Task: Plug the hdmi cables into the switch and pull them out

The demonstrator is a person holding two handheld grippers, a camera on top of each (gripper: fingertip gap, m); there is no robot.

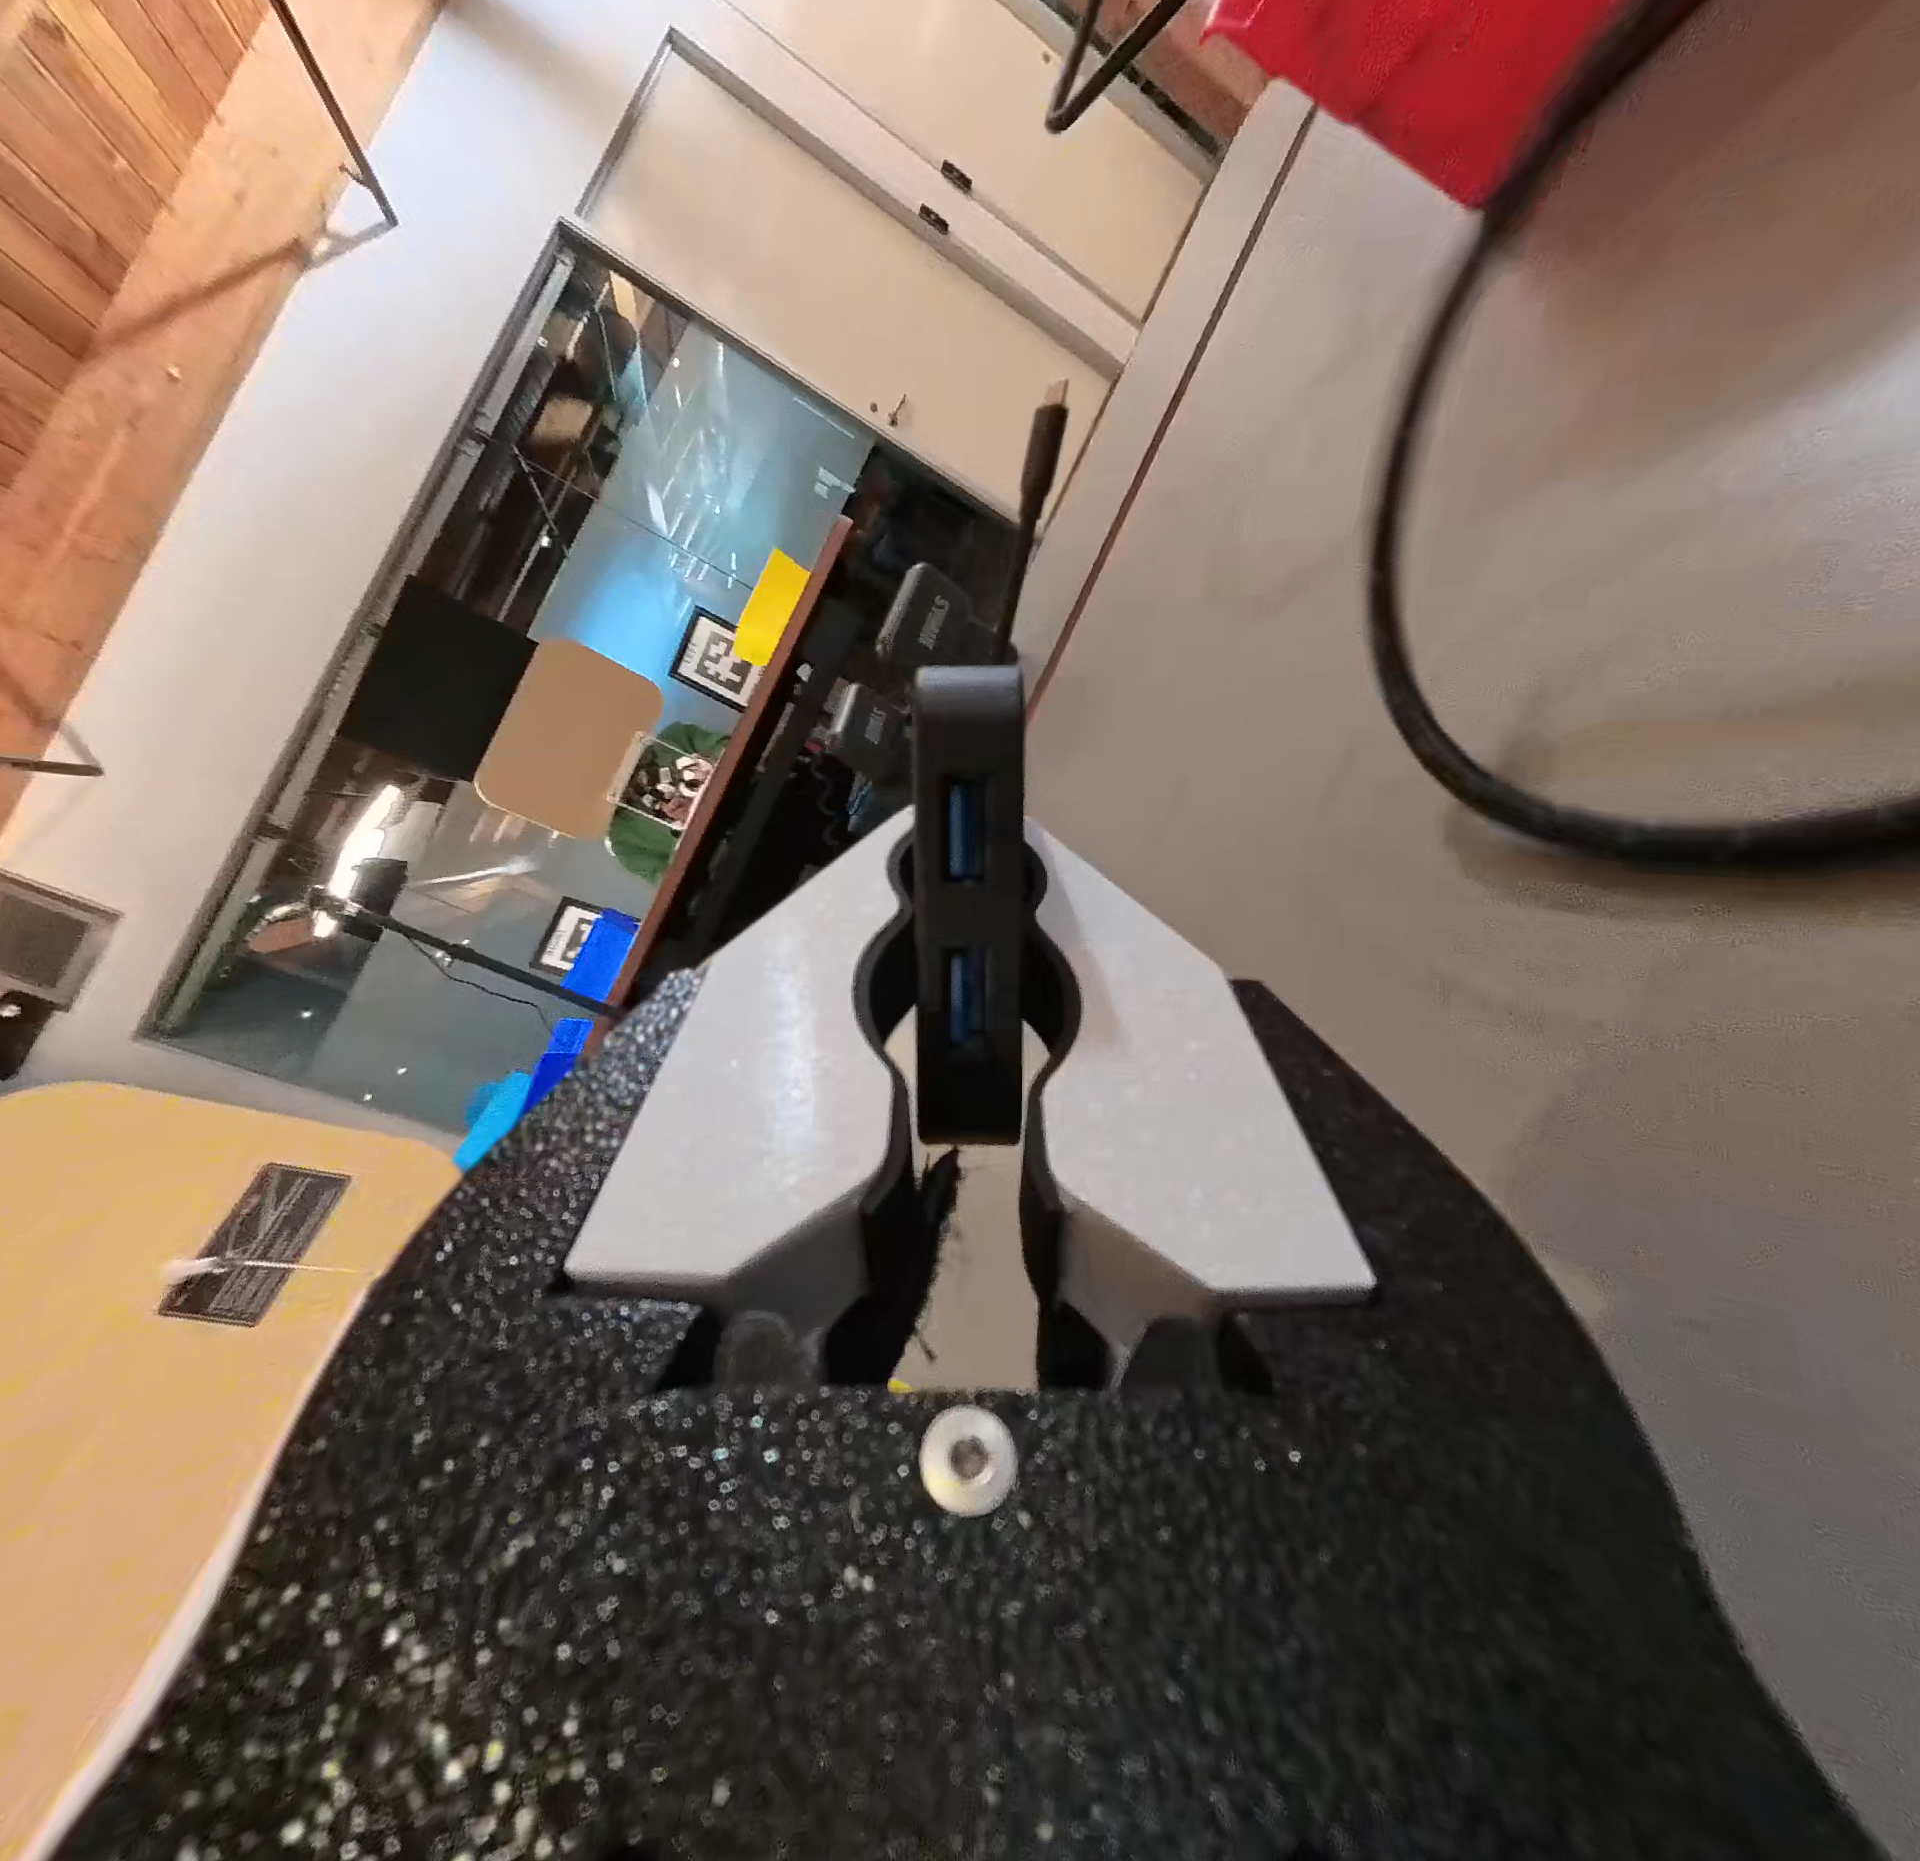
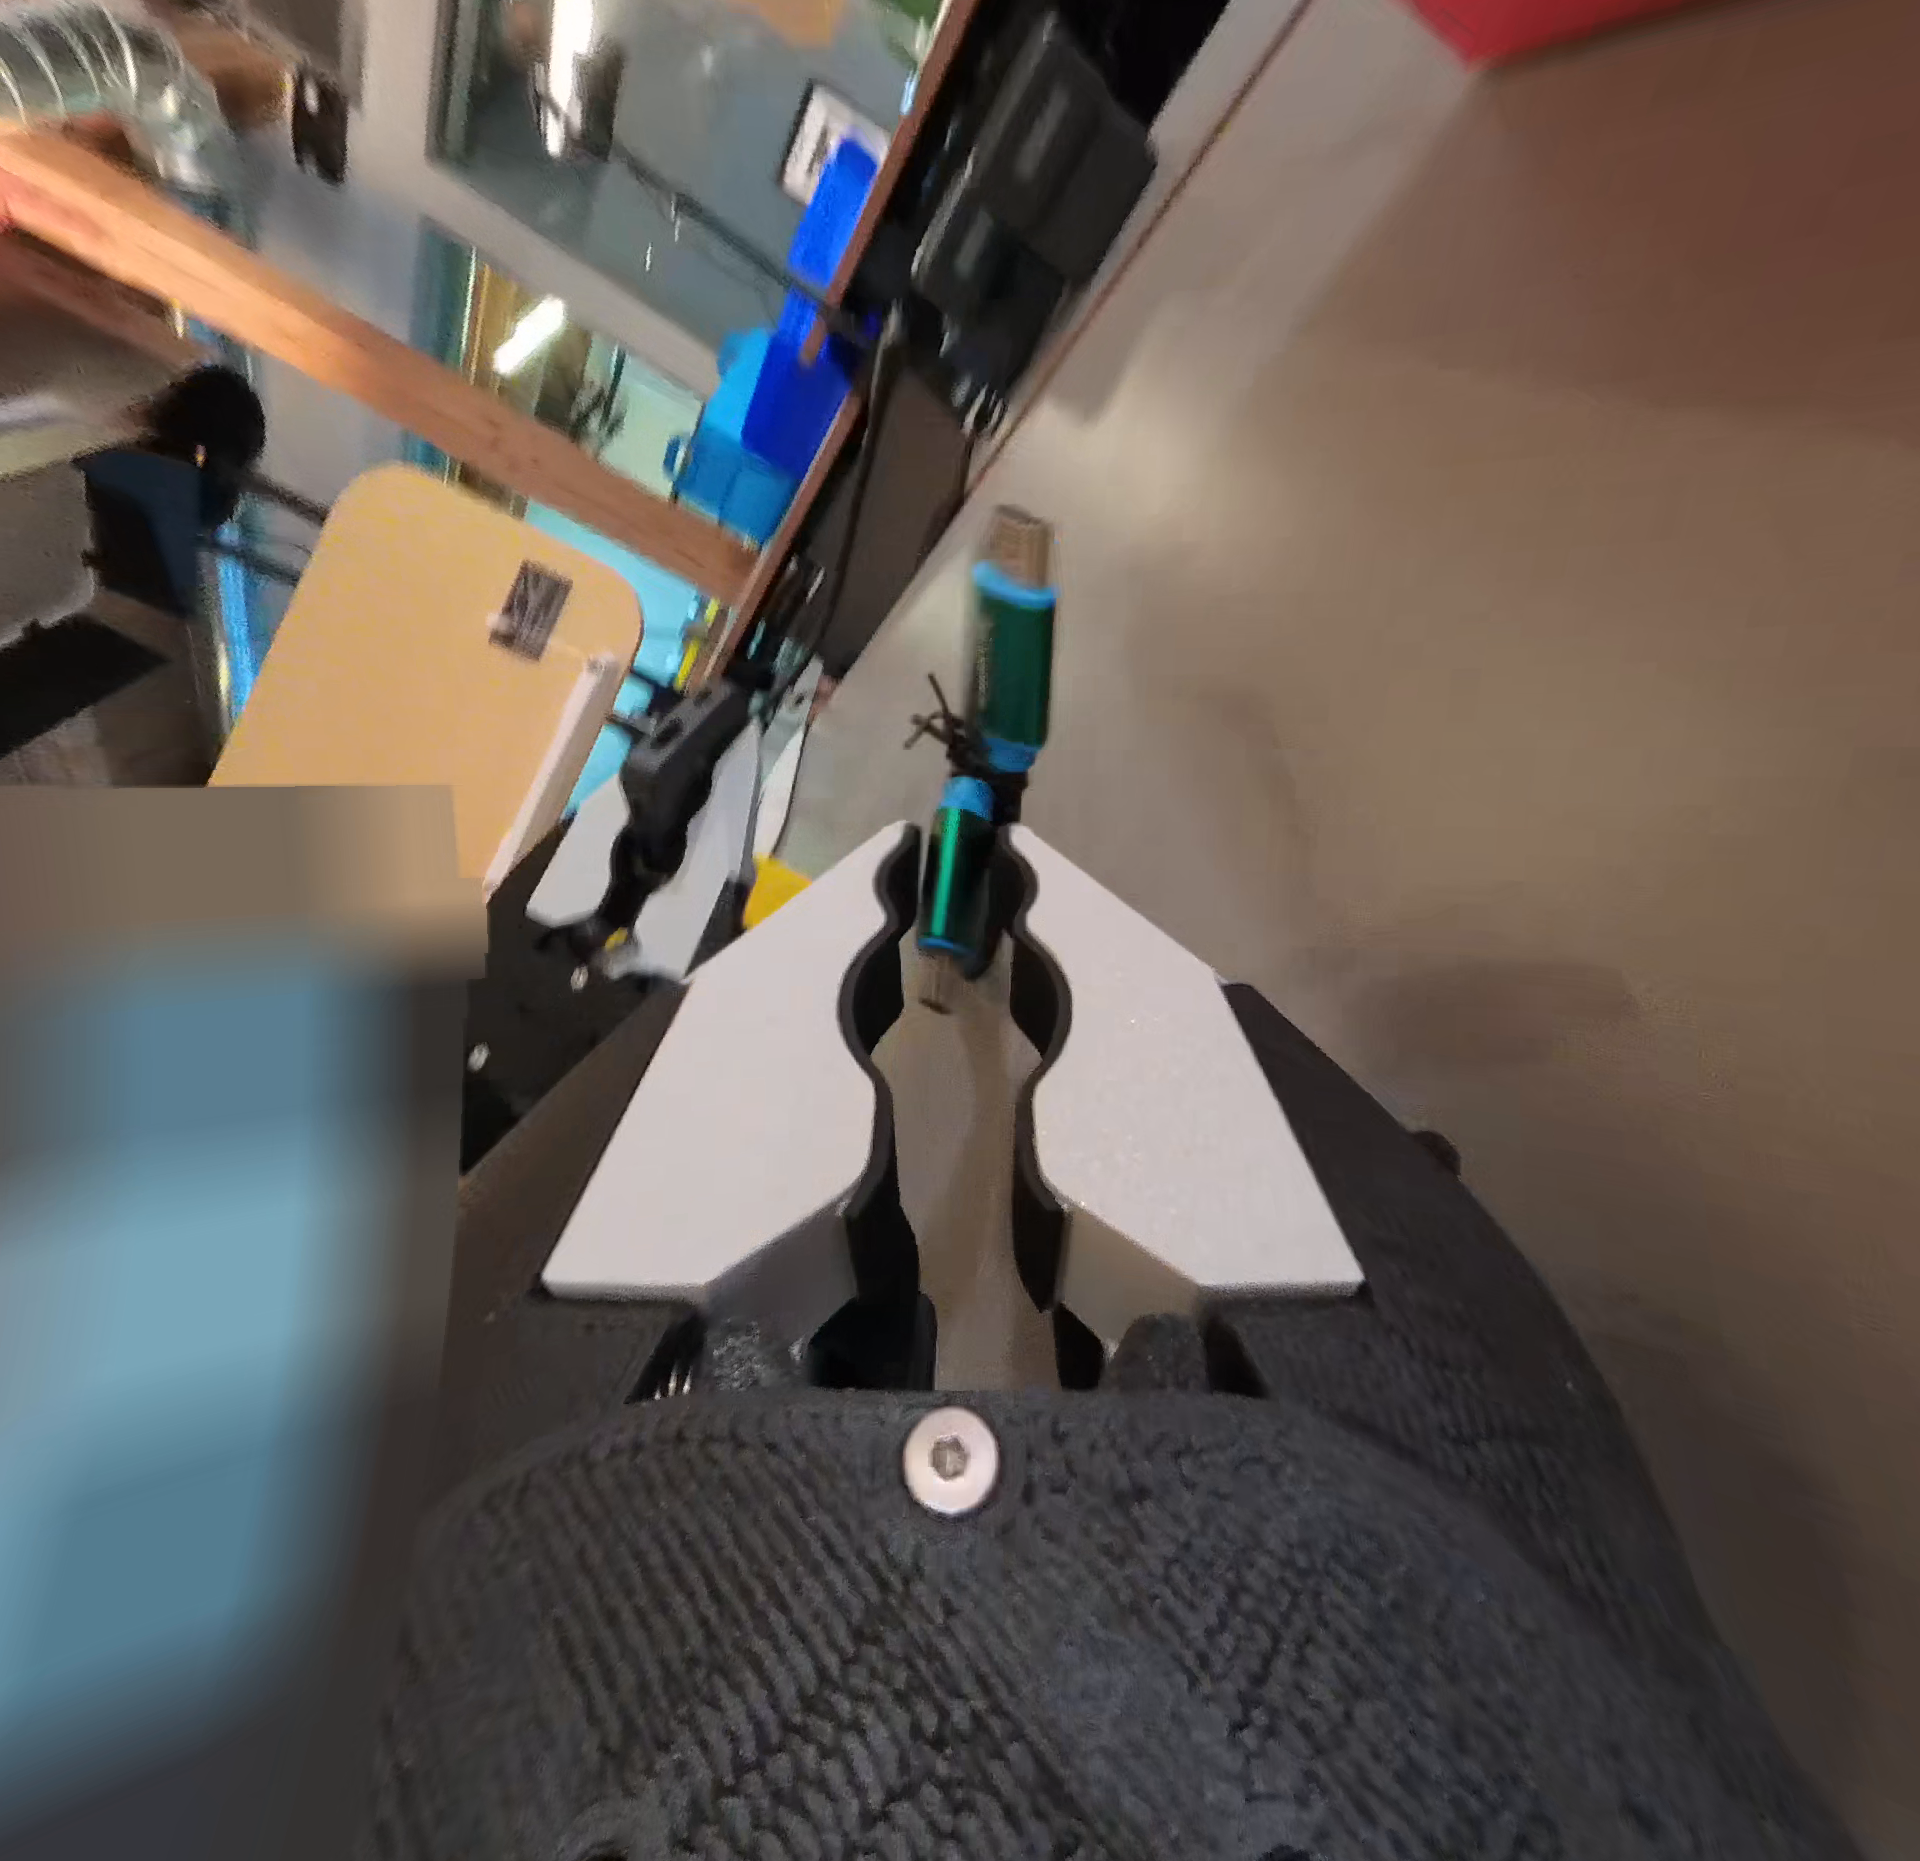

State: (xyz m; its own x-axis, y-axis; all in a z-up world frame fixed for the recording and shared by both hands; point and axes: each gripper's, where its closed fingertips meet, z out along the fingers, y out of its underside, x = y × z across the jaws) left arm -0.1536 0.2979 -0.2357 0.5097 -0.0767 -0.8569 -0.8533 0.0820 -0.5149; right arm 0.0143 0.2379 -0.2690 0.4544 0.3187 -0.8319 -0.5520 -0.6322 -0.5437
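My left gripper (image 1: 971,845) is shut on a black switch box (image 1: 966,731) with two blue ports on its near edge, held on edge above the grey table (image 1: 1558,1084). A thin black lead with a small plug (image 1: 1042,461) stands up behind it. My right gripper (image 2: 958,845) is shut on a green and blue cable plug (image 2: 958,892), metal end toward the camera. A second green and blue plug (image 2: 1013,648) lies just beyond, joined to it by a black tie. The left gripper with the switch box (image 2: 665,772) also shows at left in the right wrist view.
A thick black cable (image 1: 1423,689) loops on the table to the right. A red box (image 1: 1455,45) stands at the far right. A tan chair back (image 1: 156,1344) is close on the left. Blue bins (image 2: 790,409) and black boxes (image 2: 1039,170) sit past the table edge.
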